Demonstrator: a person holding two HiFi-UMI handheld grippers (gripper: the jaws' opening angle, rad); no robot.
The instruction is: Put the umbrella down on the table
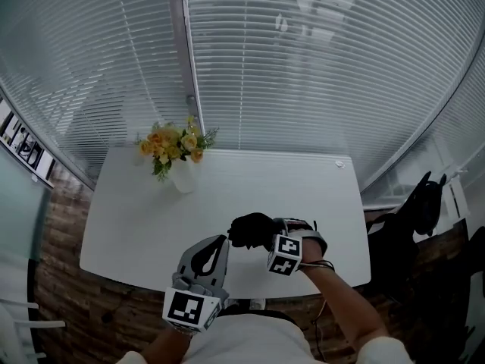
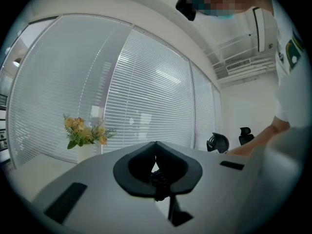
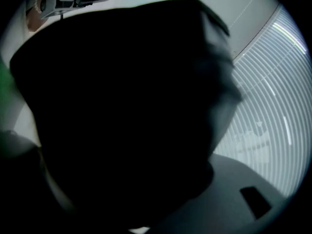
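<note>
- Left gripper [image 1: 220,243]: lower centre of the head view, nearest the person's body. Its marker cube [image 1: 189,307] faces up. The grey jaws point toward the middle of the frame, clenched, with tips meeting. In its own view a small dark knotted bit sits in the hollow behind the tips; I cannot tell what it is.
- Right gripper [image 1: 265,235]: just right of the left gripper, lower centre, angled downward. Its own marker cube [image 1: 284,254] shows on the near side. The jaws stand wide and grasp the umbrella.
- Umbrella [image 1: 250,230]: black, folded into a bunched bundle, in the right gripper's jaws. It shows over the near part of the table, just beside the left gripper's tips. Its dark cloth fills most of the right gripper view. Whether it touches the tabletop cannot be told.
- Forearm [image 1: 348,302]: bare, running from the lower right of the frame up to the right gripper.
- Table [image 1: 250,184]: white, rounded corners, middle of the frame.
- Vase [image 1: 183,179]: white, upright at the table's far left corner, well apart from both grippers.
- Flowers [image 1: 173,144]: yellow and orange with green leaves, standing in the vase.
- Blinds [image 1: 303,74]: white slats, closed, across the whole upper frame behind the table.
- Office chair [image 1: 419,203]: black, right edge of the frame, beside the table's far right corner.
</note>
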